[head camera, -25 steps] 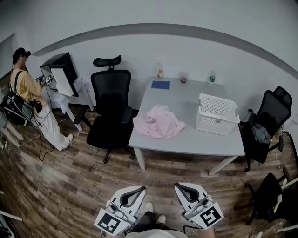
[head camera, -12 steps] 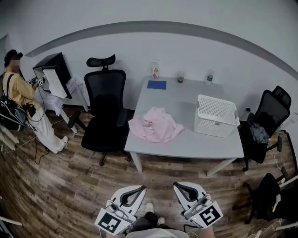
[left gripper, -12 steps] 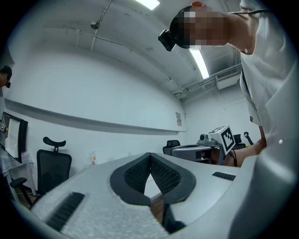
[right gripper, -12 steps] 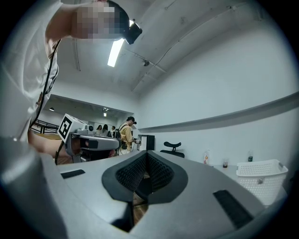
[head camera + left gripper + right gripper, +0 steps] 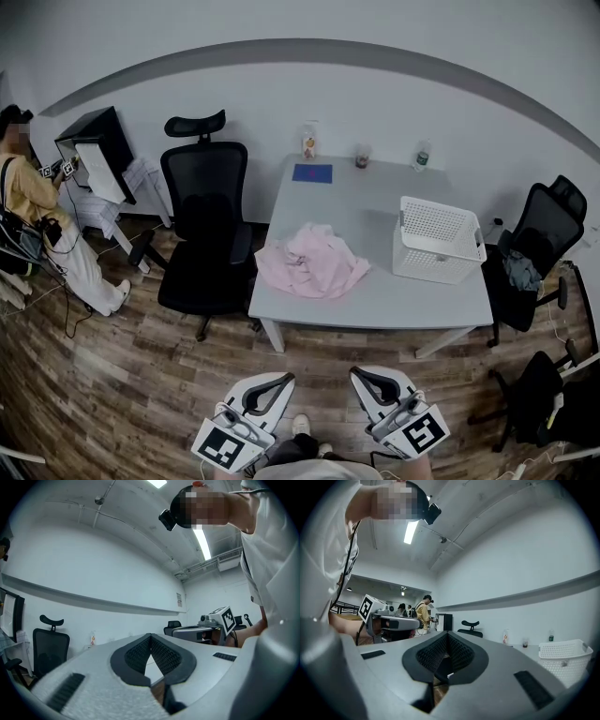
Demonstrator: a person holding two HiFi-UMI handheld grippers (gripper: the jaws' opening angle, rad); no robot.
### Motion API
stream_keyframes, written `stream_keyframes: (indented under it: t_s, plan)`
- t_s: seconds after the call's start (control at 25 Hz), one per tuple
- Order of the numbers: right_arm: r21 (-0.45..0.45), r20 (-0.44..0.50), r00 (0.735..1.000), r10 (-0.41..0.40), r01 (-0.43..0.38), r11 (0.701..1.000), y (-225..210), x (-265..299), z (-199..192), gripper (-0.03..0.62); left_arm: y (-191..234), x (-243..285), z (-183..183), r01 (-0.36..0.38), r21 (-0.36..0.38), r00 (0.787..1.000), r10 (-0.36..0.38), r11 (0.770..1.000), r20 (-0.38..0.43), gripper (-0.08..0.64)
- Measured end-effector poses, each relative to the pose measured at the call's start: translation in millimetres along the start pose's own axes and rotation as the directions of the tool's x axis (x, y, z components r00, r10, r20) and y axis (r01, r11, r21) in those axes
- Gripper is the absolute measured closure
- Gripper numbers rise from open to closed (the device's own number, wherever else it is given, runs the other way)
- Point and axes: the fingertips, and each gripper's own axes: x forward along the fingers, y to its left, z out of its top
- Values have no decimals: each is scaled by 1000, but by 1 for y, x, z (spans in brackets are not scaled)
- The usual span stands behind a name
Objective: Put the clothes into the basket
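Head view: left claw (image 5: 287,380) seemingly closed, right claw (image 5: 355,373) fully closed, both empty.

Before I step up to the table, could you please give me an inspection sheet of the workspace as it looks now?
Surface: grey table, mostly bare.
Job's things: pink clothes heaped on the table's left part; white basket to their right, apart from them, nothing seen inside.
Clutter: blue flat item, bottle, cup and small bottle along the far edge.
Grippers: left gripper and right gripper both shut, holding nothing, short of the table.
Cables: a thin lead on the floor by the person at left.
Surroundings: black chair left of the table, another chair to its right; wood floor.
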Motion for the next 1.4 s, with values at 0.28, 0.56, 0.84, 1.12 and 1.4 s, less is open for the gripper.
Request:
stream_keyframes:
  t_s: [0.28,0.56,0.84,1.12,1.4]
  plan:
    - [-6,-5,1000,-22,22,1000,-14,32,0,588,35,10,-3,38,67,999,-39,997,18,554]
    - [-2,-11,999,-45,45,999,-28,48,-2,588,57,21,-14,11,-85,1000,-10,996,4,554]
    - [3,-9,999,-34,34,999,-48,67,-6,588,75,36,-30,-8,-130,998,1,991,-56,554]
    - [5,-9,1000,1,-1,1000,-80,84,-11,588,95,67,-34,-64,-220,998,56,973,-41,554]
    - [14,-5,999,36,-36,999,-117,104,-15,588,116,101,-39,-92,-212,995,85,973,-42,554]
